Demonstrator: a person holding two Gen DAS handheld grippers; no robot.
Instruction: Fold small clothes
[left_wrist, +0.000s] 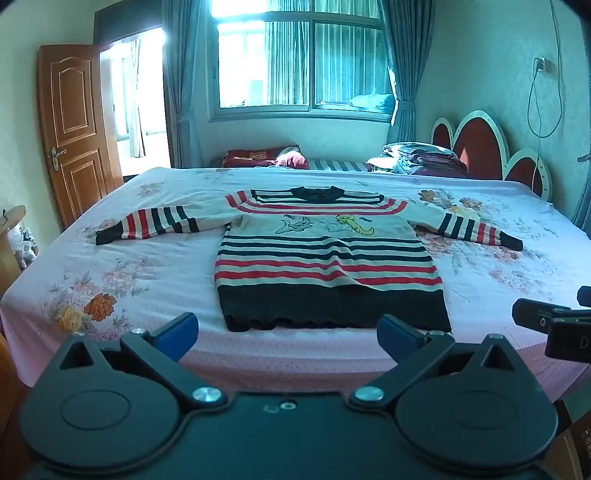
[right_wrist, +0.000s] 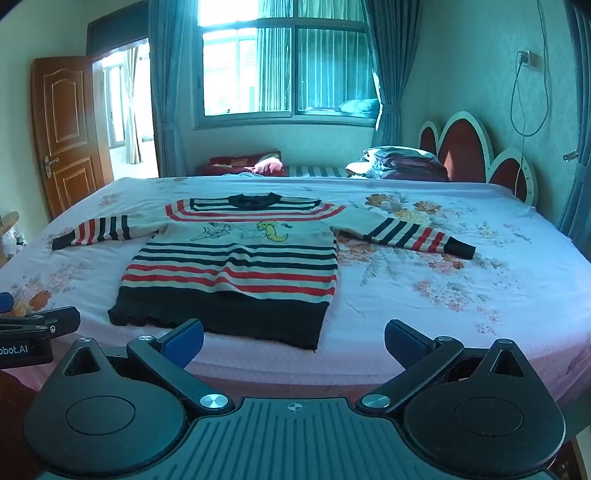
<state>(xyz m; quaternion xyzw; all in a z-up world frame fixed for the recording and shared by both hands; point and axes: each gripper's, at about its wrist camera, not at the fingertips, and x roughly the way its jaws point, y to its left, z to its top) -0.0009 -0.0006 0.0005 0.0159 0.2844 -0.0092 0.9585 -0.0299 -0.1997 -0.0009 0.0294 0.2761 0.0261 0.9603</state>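
A small striped sweater lies flat on the bed, front up, both sleeves spread out, black hem toward me. It also shows in the right wrist view. My left gripper is open and empty, held above the bed's near edge just short of the hem. My right gripper is open and empty, near the hem's right corner. Each gripper shows at the edge of the other's view: the right one, the left one.
The bed has a pink floral sheet. Folded bedding and pillows lie at the far side by the red headboard. A wooden door stands open at left. A window with curtains is behind.
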